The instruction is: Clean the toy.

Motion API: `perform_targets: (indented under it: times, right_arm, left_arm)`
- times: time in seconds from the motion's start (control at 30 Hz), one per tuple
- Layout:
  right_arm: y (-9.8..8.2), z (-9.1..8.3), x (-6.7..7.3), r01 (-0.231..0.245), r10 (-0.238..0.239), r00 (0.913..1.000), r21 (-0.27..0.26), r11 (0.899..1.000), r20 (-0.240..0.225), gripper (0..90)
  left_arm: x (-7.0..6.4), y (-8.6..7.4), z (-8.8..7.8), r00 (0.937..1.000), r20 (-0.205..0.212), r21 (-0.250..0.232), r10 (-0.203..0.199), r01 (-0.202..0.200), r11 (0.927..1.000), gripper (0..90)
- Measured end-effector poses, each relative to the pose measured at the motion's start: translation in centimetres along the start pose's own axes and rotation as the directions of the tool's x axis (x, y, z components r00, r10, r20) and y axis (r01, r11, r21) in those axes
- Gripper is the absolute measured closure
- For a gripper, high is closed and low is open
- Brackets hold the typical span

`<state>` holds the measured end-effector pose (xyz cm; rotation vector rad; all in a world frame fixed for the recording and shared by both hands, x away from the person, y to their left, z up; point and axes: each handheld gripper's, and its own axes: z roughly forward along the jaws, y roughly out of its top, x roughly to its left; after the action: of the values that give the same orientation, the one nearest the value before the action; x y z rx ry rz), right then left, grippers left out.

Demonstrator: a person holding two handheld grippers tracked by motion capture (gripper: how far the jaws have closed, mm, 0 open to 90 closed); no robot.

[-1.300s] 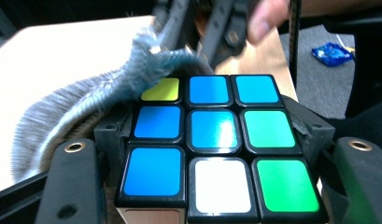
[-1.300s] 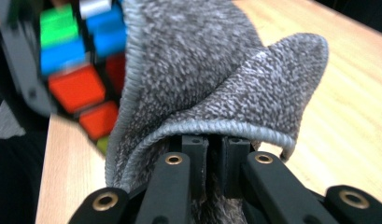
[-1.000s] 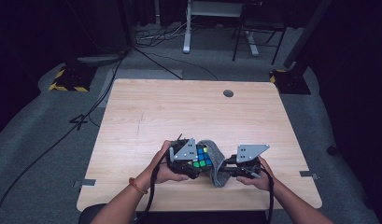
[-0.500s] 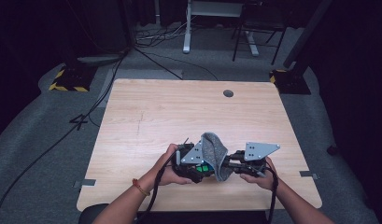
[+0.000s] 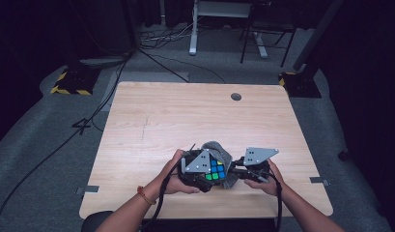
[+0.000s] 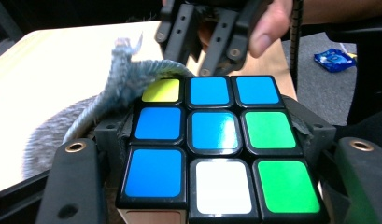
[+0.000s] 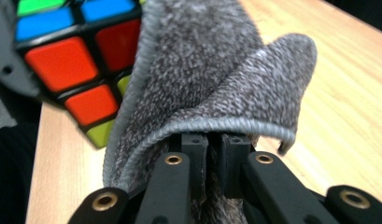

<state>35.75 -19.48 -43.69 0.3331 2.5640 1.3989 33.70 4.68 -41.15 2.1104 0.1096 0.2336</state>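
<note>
In the lower centre of the high view I hold the left gripper closed on a puzzle cube, whose blue, green and yellow face points up, above the near edge of the wooden table. In the left gripper view the cube fills the lower frame, wedged between the two black jaws at its sides. A grey cloth drapes over the cube's far side, touching it. To the right, the right gripper has its jaws nearly closed on the cloth; in the right gripper view the cloth folds up from between them, beside the cube's red and orange squares at upper left.
</note>
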Motion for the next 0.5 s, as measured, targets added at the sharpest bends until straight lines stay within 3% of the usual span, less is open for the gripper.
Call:
perform_targets:
  times: [0.23, 0.3, 0.37, 0.5]
  right_arm:
    - [-0.2, 0.7, 0.6, 0.012, -0.009, 0.9980, 0.045, 0.999, -0.062, 83.3]
    - [-0.1, 0.7, 0.7, 0.021, -0.018, 0.9974, 0.045, 0.999, -0.070, 83.3]
    - [-0.1, 0.5, 0.6, 0.017, -0.015, 0.9972, 0.034, 0.999, -0.073, 83.2]
    - [0.3, -0.1, 0.5, 0.014, -0.015, 0.9973, -0.013, 1.000, -0.072, 83.2]
  left_arm:
    - [0.9, -0.4, -0.4, 0.9995, -0.031, -0.003, -0.011, 0.011, 0.9999, 33.1]
    - [1.0, -0.5, -0.4, 0.9988, -0.048, 0.016, -0.001, 0.002, 0.9999, 33.1]
    - [1.2, -0.8, -0.3, 0.9974, -0.071, 0.044, -0.002, 0.005, 0.9990, 33.1]
    - [1.7, -1.4, 0.1, 0.9966, -0.080, 0.070, -0.022, 0.027, 0.9972, 33.2]
